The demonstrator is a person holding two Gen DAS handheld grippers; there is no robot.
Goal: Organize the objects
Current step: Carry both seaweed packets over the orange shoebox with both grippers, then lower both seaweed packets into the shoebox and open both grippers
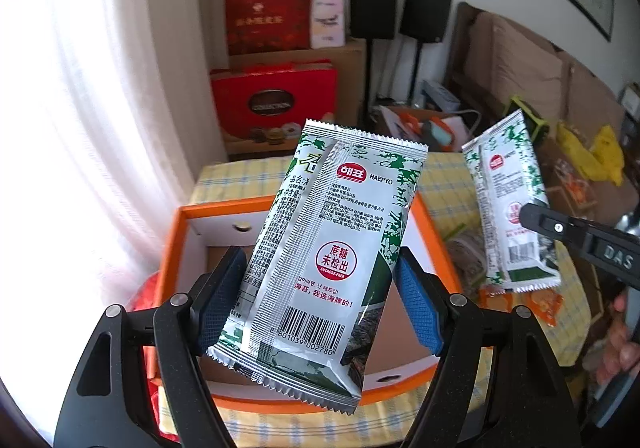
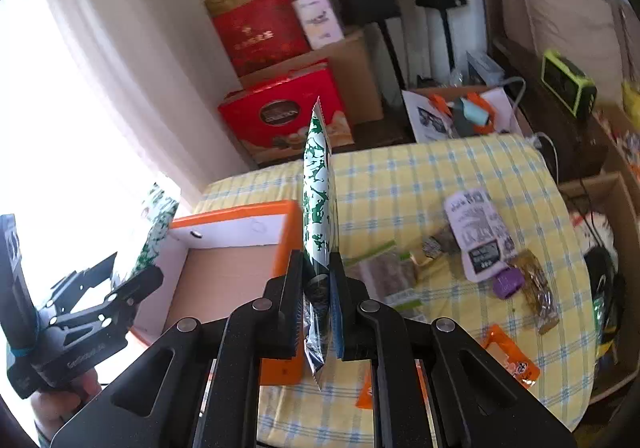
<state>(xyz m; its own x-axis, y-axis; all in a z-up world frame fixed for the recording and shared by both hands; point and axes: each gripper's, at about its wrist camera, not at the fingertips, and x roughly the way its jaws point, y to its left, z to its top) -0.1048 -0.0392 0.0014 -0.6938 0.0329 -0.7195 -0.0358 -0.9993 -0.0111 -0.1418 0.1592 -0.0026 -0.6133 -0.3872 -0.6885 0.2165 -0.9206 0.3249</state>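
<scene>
Two seaweed packets are held in the air over the table. The first seaweed packet [image 1: 324, 260] is clamped across its width by the left gripper [image 1: 320, 296] above the open orange box [image 1: 176, 248]. The second seaweed packet [image 2: 318, 232], seen edge-on, is pinched tight by the right gripper [image 2: 316, 312], just right of that one box. Several other snack packs lie on the yellow checked tablecloth [image 2: 400, 176] to the right of the box.

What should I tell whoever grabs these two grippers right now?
Left gripper: clamped across a seaweed packet, held above the open orange box.
Right gripper: shut edge-on on a second seaweed packet, beside the box.
Done: both packets are off the table; the box looks empty.
Left: drop both in, then collect the snack packs on the yellow checked tablecloth.
</scene>
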